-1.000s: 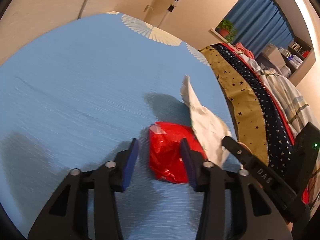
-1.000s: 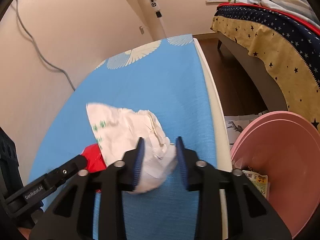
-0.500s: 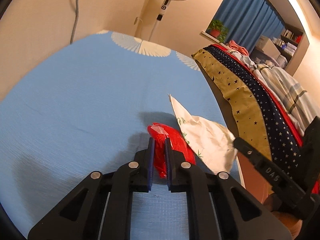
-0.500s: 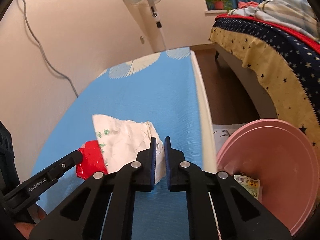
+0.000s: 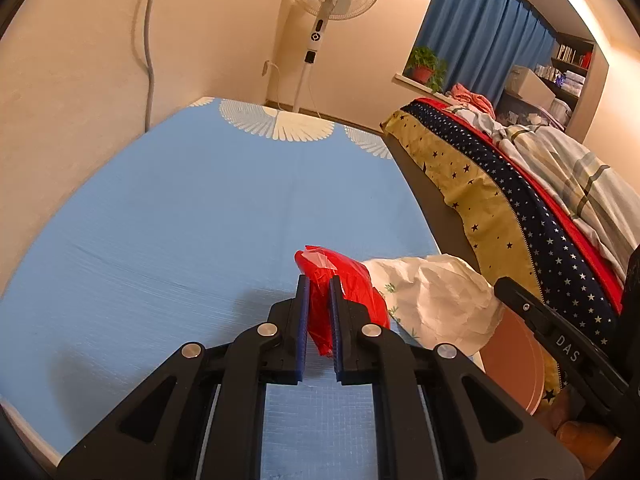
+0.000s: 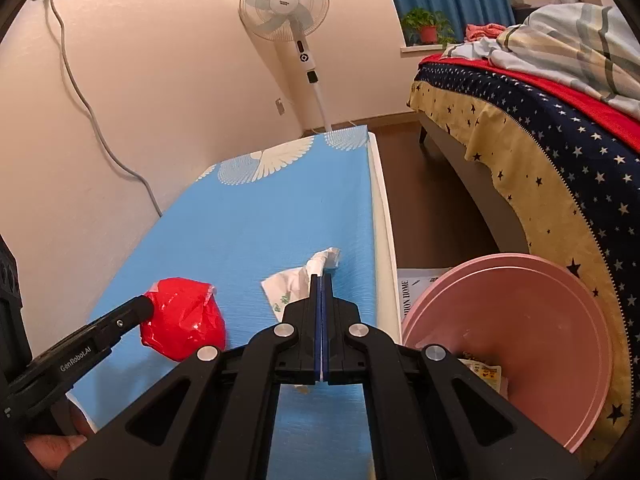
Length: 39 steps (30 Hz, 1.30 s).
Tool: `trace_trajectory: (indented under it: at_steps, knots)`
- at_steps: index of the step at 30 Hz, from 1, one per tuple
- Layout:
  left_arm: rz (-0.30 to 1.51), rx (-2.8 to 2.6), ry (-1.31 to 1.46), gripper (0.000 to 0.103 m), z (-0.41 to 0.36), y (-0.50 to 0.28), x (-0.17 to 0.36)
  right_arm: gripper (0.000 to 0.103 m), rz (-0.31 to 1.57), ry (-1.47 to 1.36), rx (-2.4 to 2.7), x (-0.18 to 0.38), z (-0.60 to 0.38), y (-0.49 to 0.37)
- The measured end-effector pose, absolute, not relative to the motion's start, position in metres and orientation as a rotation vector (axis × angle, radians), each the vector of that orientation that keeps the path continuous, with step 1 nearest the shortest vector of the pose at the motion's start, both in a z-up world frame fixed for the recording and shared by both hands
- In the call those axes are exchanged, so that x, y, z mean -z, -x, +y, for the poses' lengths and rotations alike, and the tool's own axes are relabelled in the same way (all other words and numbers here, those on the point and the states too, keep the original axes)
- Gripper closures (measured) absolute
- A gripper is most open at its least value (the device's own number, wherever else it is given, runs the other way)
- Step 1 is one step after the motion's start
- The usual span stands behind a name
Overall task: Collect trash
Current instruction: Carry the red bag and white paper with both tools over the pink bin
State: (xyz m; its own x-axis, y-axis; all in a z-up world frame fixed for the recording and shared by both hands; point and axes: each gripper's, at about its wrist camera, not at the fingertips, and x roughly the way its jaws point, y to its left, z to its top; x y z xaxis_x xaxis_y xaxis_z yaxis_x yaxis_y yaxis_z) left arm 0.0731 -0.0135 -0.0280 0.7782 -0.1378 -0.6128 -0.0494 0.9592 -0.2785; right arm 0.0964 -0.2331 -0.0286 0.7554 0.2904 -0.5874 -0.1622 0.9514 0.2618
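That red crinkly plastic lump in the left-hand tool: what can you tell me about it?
The red crumpled plastic wrapper is a shiny, glossy film bunched into a rounded wad, with a small patch of clear tape or pale film near its top. The left gripper is shut on it, blue pads pressing either side. It seems lifted above the light blue tablecloth. In the left view it sits against the white crumpled paper; whether they touch is unclear.
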Motion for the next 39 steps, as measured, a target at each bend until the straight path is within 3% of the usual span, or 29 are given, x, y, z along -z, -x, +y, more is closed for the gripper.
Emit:
trace_trajectory:
  at_steps: [39]
  knots:
    - [0.578, 0.122, 0.177, 0.093, -0.056, -0.064, -0.011, 0.103, 0.509, -0.193, -0.162, -0.024, -0.271, -0.068]
